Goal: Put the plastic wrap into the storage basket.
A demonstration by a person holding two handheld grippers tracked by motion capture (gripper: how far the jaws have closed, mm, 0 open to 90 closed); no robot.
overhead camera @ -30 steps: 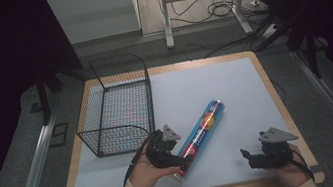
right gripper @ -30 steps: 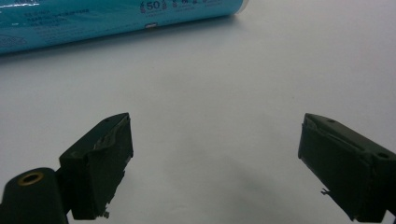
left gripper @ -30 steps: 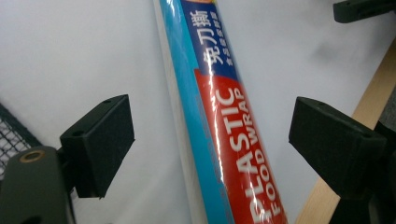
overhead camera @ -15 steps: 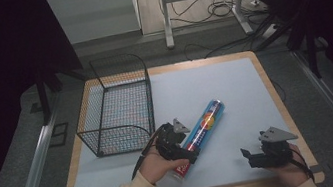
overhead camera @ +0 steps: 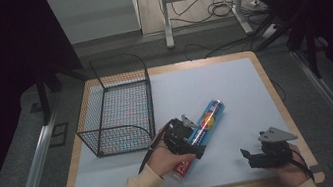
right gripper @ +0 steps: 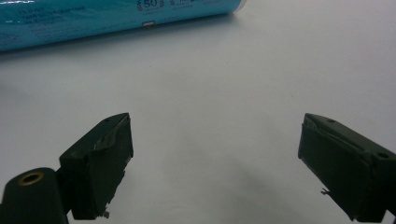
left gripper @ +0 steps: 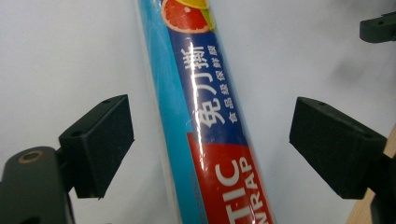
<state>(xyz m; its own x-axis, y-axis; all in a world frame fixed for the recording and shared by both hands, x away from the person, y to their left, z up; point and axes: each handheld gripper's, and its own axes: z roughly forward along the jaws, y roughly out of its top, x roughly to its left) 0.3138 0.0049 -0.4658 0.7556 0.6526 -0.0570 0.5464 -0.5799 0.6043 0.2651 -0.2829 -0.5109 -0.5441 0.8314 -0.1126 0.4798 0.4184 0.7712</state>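
Observation:
A long blue and red roll of plastic wrap lies slantwise on the pale blue mat. My left gripper hovers over its near half, open, jaws straddling the roll without touching it. The left gripper's midpoint falls on the roll's printed label. My right gripper rests near the table's front right, open, with bare mat between its jaws. The roll's teal side runs across the top of the right gripper view.
A black wire basket stands on the left part of the mat, just left of the roll. The wooden table edge frames the mat. The other gripper's jaw tip shows far off in the left gripper view.
My left gripper has moved right and slightly forward from beside the roll's near end to over the roll, jaws either side. The right gripper has stayed put.

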